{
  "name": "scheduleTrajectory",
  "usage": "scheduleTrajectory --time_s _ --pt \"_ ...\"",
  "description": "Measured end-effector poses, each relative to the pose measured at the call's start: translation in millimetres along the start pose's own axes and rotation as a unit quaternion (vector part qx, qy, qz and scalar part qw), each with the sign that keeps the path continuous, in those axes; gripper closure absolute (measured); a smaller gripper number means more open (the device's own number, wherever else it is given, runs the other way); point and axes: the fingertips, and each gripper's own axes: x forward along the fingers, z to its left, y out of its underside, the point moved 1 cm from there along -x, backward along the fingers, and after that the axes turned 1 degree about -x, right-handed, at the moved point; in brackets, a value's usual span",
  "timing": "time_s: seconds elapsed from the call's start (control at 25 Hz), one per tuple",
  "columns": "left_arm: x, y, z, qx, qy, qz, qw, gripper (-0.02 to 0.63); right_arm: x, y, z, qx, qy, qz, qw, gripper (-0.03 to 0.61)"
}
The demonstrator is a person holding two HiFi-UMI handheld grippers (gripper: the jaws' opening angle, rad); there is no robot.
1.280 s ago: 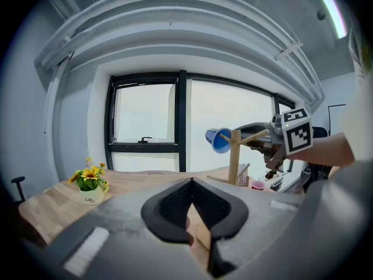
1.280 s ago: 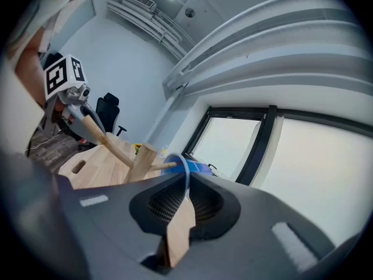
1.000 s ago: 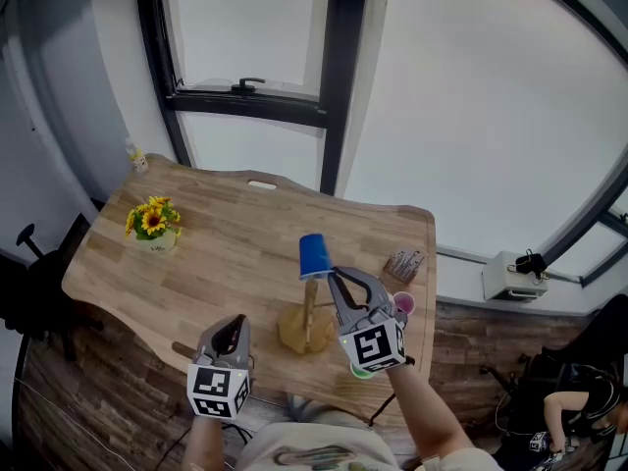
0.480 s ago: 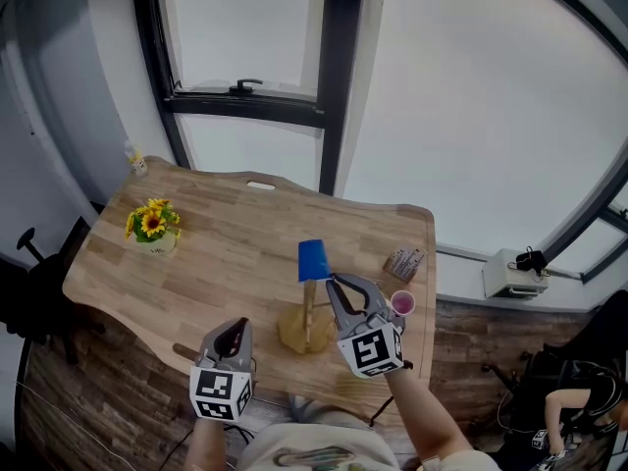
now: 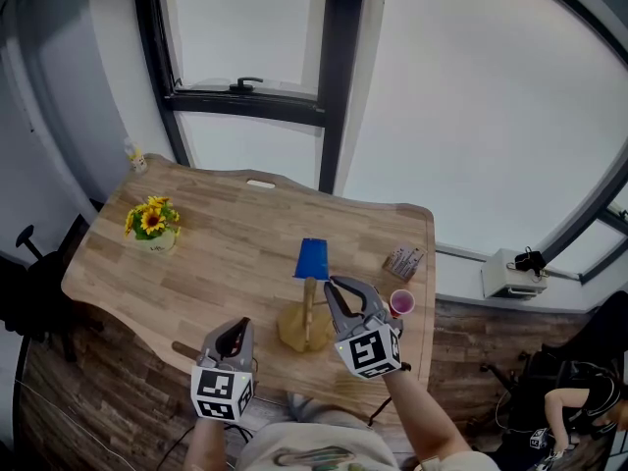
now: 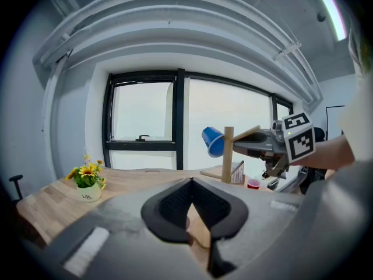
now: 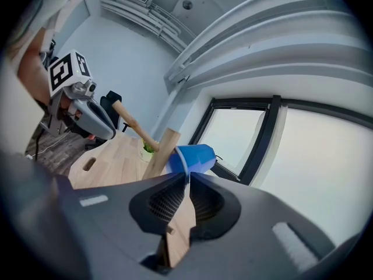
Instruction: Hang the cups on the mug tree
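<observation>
Right gripper (image 5: 333,286) has drawn back, nearly closed and seemingly off the cup (image 5: 312,259) now on the tree (image 5: 309,307); it looks like light, thin, crushable plastic, so pinch its rim gently.

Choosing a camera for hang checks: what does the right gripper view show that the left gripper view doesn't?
Only the right gripper view: the blue cup rim caught between the right gripper jaw tips, and the left gripper beyond the mug tree. Only the left gripper view: the pink cup and small box on the table, plus the right gripper side-on. Both: blue cup tilted on the mug tree, table, window.
</observation>
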Motion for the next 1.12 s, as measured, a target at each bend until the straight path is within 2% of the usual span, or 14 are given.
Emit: scheduleTrajectory --time_s 0.52,1.12 --pt "0 2 -2 0.000 0.004 0.002 1.0000 0.609 -7 8 5 0.023 -0.002 0.011 1.000 0.549" --pt "2 3 -7 0.000 0.007 0.003 1.0000 0.609 -54 51 -21 0.149 0.061 0.050 0.986 0.511"
